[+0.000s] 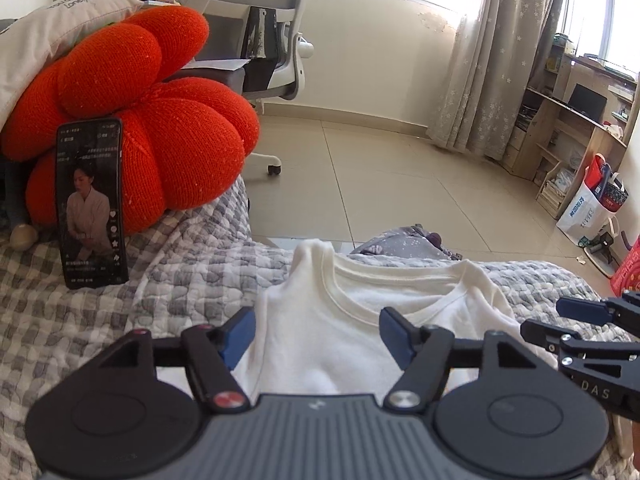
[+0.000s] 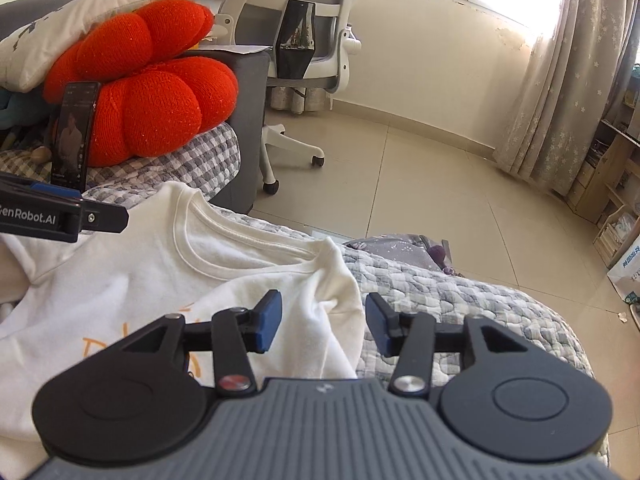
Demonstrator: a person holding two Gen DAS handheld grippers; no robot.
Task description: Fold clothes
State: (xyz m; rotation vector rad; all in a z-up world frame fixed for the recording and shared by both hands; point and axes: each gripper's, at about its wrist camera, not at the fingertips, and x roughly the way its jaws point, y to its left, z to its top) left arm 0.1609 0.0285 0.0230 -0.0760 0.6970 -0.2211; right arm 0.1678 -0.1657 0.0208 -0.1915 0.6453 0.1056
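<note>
White T-shirt (image 1: 340, 320) spread on grey checked quilt (image 1: 188, 264) at 6 o'clock, left gripper (image 1: 316, 336) and right gripper (image 2: 324, 322) both apart over it, red cushion (image 1: 132, 120) and propped phone (image 1: 91, 204) at 10 o'clock, tiled floor (image 1: 380, 184), curtain (image 1: 492, 60) at 1 o'clock.

Cream-white T-shirt (image 2: 132, 280) with orange lettering; grey-and-white checked quilt (image 2: 460, 300); bright orange-red knitted cushion (image 1: 152, 120); blue-padded black fingers (image 2: 270, 318).
</note>
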